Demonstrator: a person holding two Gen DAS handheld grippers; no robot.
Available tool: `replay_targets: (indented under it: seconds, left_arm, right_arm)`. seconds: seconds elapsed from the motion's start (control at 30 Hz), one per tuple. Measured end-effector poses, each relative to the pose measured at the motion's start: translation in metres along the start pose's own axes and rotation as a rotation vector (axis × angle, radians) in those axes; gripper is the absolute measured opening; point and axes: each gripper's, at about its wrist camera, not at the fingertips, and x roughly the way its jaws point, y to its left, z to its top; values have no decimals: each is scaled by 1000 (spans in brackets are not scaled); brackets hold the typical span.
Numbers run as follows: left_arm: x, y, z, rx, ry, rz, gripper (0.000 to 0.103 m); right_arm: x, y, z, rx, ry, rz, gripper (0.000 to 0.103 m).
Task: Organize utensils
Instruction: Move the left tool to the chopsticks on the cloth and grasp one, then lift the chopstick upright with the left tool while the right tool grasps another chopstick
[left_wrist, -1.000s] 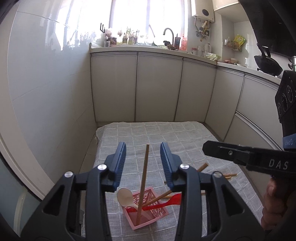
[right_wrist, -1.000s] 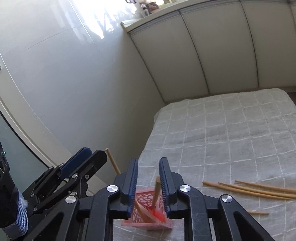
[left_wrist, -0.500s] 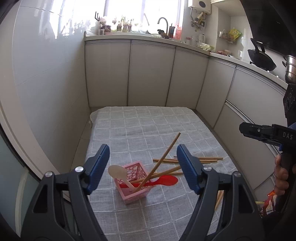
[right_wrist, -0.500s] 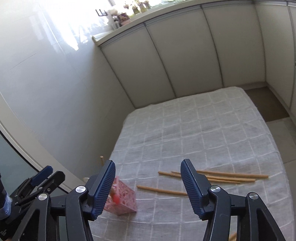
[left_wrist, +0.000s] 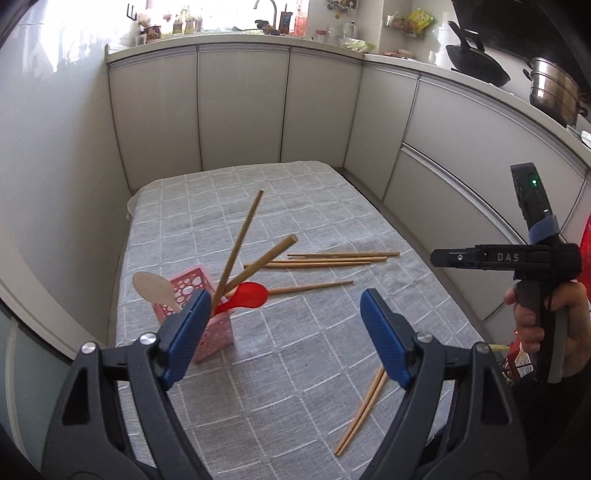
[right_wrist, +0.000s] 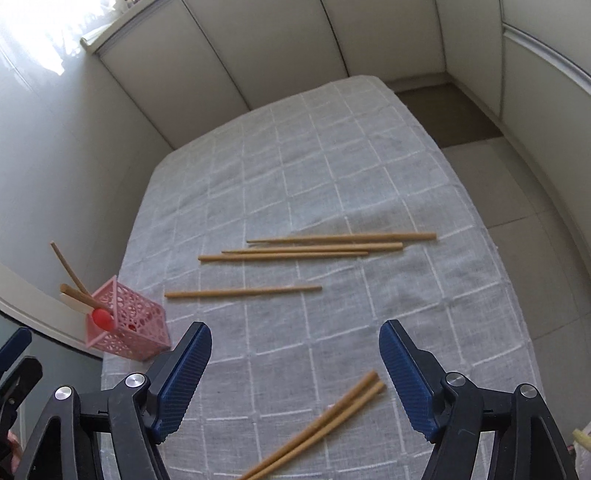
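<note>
Pink plastic, the lattice basket (left_wrist: 207, 314) stands at the near left edge of the tabletop (left_wrist: 295, 206), already holding two wooden chopsticks (left_wrist: 242, 251), a white spoon (left_wrist: 155, 288) and a red spoon (left_wrist: 247, 295), all leaning out rightward; both left tongs (left_wrist: 284, 332) and right tongs (right_wrist: 295, 373) have just been opening and stand spread, nothing between them; four loose chopsticks (right_wrist: 314, 247) lie flat mid-cloth and a near pair (right_wrist: 332, 417) sits just under the right tongs, likely next; nothing blocks it, though the leaning sticks crowd the basket mouth.
</note>
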Motion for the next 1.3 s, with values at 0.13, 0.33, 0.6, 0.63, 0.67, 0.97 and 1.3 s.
replay_targets:
  seconds: [0.13, 0.33, 0.6, 0.63, 0.67, 0.97, 1.3]
  left_arm:
    - [15, -24, -7, 49, 57, -36, 83]
    - [68, -72, -32, 123, 231, -97, 83]
    - [150, -97, -60, 30, 490, -171, 81]
    - [152, -97, -60, 21, 497, -177, 81]
    - [155, -99, -60, 17, 498, -180, 81]
    - [199, -112, -68, 47, 561, -303, 35]
    - [203, -127, -66, 101, 529, -221, 12]
  right_arm:
    - [7, -18, -6, 4, 43, -80, 80]
    - [16, -47, -11, 85, 108, -109, 81]
    - [31, -73, -16, 137, 172, -155, 82]
    - [33, -76, -17, 142, 180, -153, 82]
    - [35, -78, -18, 146, 190, -153, 84]
    - [45, -100, -24, 206, 248, -170, 85]
    - [50, -104, -25, 235, 265, -167, 85]
